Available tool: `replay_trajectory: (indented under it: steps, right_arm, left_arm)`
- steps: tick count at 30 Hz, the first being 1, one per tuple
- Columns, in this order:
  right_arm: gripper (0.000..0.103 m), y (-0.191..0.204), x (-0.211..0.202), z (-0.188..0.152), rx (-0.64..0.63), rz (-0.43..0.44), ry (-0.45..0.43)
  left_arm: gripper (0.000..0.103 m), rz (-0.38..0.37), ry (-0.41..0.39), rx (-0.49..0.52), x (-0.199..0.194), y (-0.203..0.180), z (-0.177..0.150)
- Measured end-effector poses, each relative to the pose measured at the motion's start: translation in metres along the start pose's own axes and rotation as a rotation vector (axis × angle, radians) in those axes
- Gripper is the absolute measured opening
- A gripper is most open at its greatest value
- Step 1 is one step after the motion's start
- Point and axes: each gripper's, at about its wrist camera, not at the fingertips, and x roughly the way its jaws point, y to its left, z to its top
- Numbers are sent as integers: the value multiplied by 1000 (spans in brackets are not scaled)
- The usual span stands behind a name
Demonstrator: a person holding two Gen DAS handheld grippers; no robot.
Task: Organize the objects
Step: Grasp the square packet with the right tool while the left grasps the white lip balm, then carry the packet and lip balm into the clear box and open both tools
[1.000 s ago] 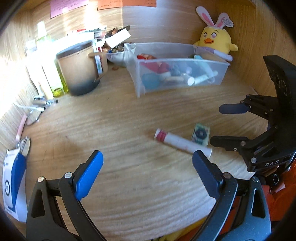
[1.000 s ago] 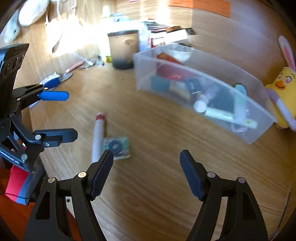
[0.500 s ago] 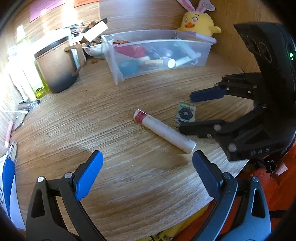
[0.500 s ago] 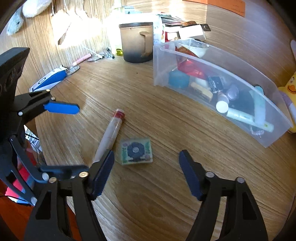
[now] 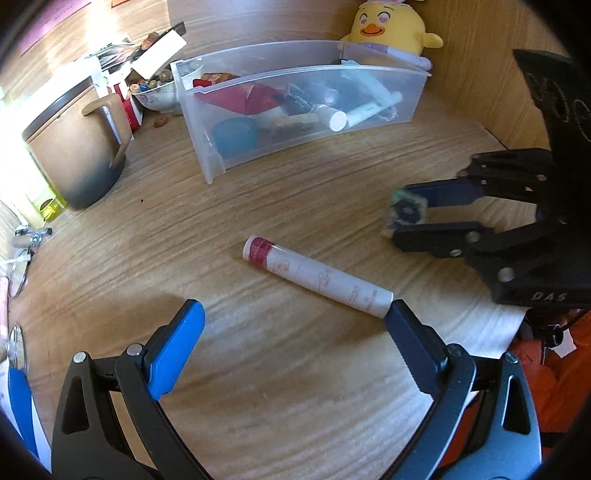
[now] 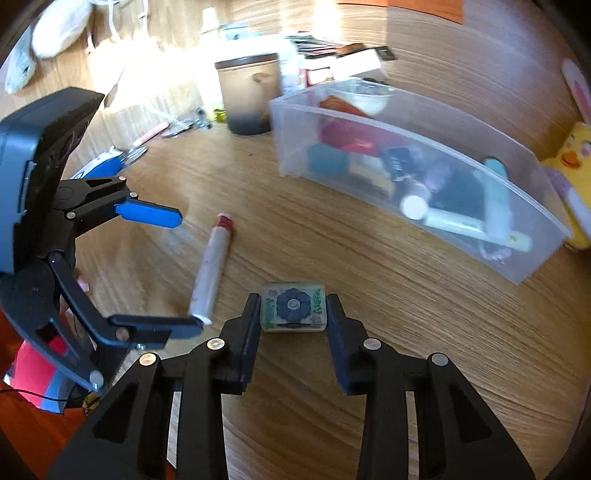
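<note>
The right gripper [image 6: 293, 312] clamps a flower-printed tile [image 6: 293, 307], while the left gripper [image 5: 295, 325] gapes wide just short of the white tube [image 5: 317, 277].

Desk layout. The tube [image 5: 317, 278] lies on the desk [image 5: 258, 206] between the left gripper [image 5: 293, 345] and the bin [image 5: 295, 107] (mug [image 5: 75, 147] to the bin's left, plush chick [image 5: 388, 26] behind it). The tile [image 6: 293, 307] sits to the tube's right, between the right gripper [image 6: 293, 314] fingers.

Plush chick [image 6: 576, 155] cut off, blurred
</note>
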Motion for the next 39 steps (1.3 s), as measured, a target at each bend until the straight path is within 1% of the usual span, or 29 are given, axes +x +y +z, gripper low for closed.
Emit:
replay_trajectory:
  steps: [5,7,11,12,14,15,18,21,24,27,31,37,39]
  right_arm:
    - [31,-17,-9,-3,42,-19,-14]
    - [31,-21,-11,-4,51,-23,-17]
    - [31,-27,-12,-5,66,-28,-23]
    - [31,-28,-13,-5,69,-28,-26]
    - [31,-30,-14,-6,76,-32,-31]
    - [31,-32,-15,-5,81,-33,-34]
    - [31,-39,-15,-3,96,-34,-38]
    - [31,-44,-14,0,112,-32,-43]
    - [31,-46,-14,2,116,-31,-52]
    - [31,-50,-16,5,118,-32,-62]
    - [31,-55,-22,10,127,-41,-89]
    - [31,-66,-41,21,151,-68,-152]
    - [31,-69,-46,25,156,-78,-173]
  left_arm:
    - [100,-4,33,10,10,3,16]
    - [101,-15,43,25,15,4,23]
    - [101,-12,33,20,23,8,35]
    - [100,-10,26,17,23,8,36]
    - [93,-8,5,13,22,8,36]
    - [85,-7,-2,12,20,8,35]
    - [84,-12,-13,-13,17,11,33]
    - [84,5,-27,-30,15,10,28]
    - [84,-13,-37,-63,10,13,27]
    - [84,8,-75,-69,1,13,31]
    - [84,27,-153,-65,-19,11,44]
    - [84,40,-248,-62,-39,5,64]
    - [84,53,-269,-66,-41,2,73]
